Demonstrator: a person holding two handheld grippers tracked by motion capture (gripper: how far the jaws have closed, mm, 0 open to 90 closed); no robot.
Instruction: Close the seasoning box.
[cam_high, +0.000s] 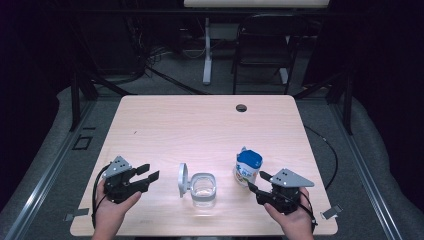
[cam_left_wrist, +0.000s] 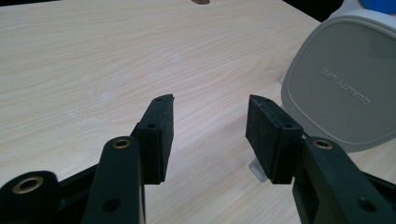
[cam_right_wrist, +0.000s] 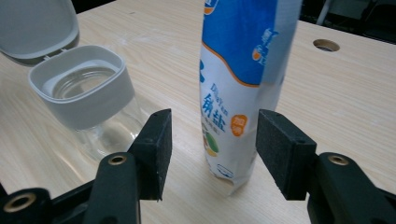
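Jaws spread wide on both tools, the right gripper lines up on the upright salt bag just right of the open glass jar, needing a square mid-bag pinch, while the left gripper faces the jar's hinged lid.

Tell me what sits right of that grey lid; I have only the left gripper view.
Observer: In the high view, a blue and white salt bag stands upright on the table, right of the clear jar.
Operator: Report the jar's state.
Observer: The jar is open, its hinged lid flipped up on its left, and it looks empty in the right gripper view.
Operator: Say where the right gripper is.
Observer: The right gripper is open, its jaws on either side of the bag's lower part, not touching it.
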